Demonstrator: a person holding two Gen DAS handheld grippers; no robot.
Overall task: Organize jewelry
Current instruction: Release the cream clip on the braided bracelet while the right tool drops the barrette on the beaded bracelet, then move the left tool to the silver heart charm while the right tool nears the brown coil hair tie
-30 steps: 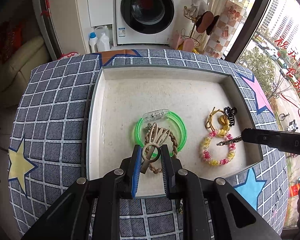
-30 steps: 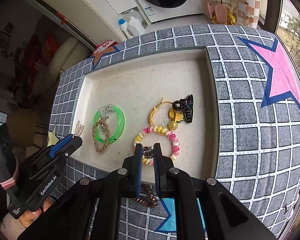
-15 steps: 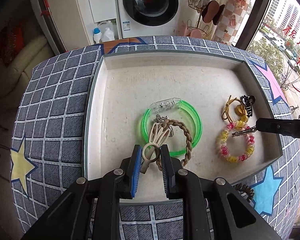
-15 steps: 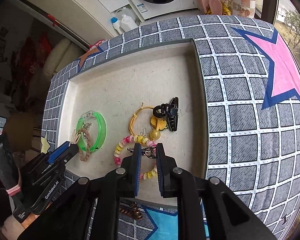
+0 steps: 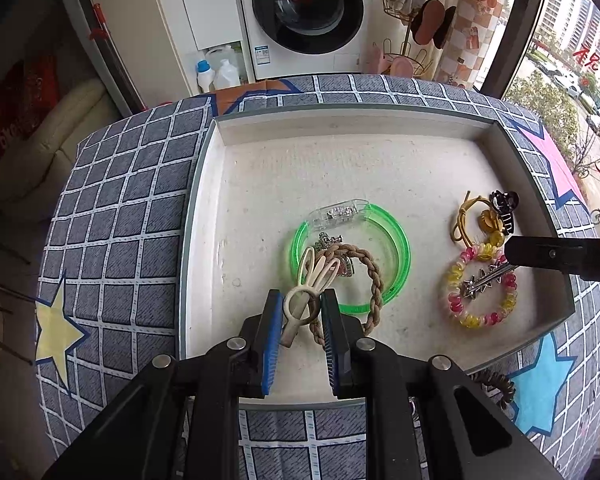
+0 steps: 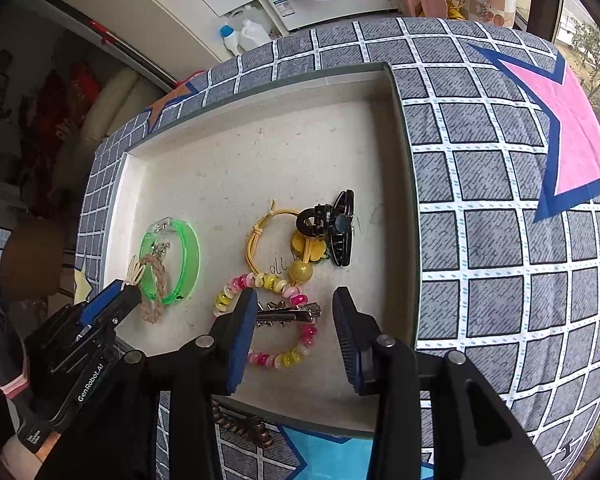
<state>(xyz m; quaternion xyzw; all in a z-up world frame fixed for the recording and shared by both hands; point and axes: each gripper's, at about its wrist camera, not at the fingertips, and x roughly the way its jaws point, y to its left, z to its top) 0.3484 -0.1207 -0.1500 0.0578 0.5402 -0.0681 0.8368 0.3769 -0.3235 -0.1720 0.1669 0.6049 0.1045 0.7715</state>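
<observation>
In the left wrist view my left gripper (image 5: 300, 312) is shut on the ring end of a cream hair clip (image 5: 316, 272). The clip hangs just over a green bangle (image 5: 398, 248) and a braided brown hair tie (image 5: 374, 284) in the white tray (image 5: 198, 216). My right gripper (image 6: 294, 320) has its jaws opening. A silver star hair clip (image 6: 288, 314) lies between them across a pink and yellow spiral bracelet (image 6: 274, 284), and its left end is close to the left pad. The right pad stands apart from the clip.
A yellow hair tie (image 6: 260, 236) and a black claw clip (image 6: 336, 232) lie just beyond the bracelet. A clear clip (image 5: 338, 212) rests on the bangle's far edge. A brown coil tie (image 6: 240, 426) sits on the checked cloth (image 6: 480, 184) in front of the tray.
My right gripper went from shut on the silver star clip to open, and the clip now lies on the spiral bracelet. The left gripper keeps hold of the cream clip.
</observation>
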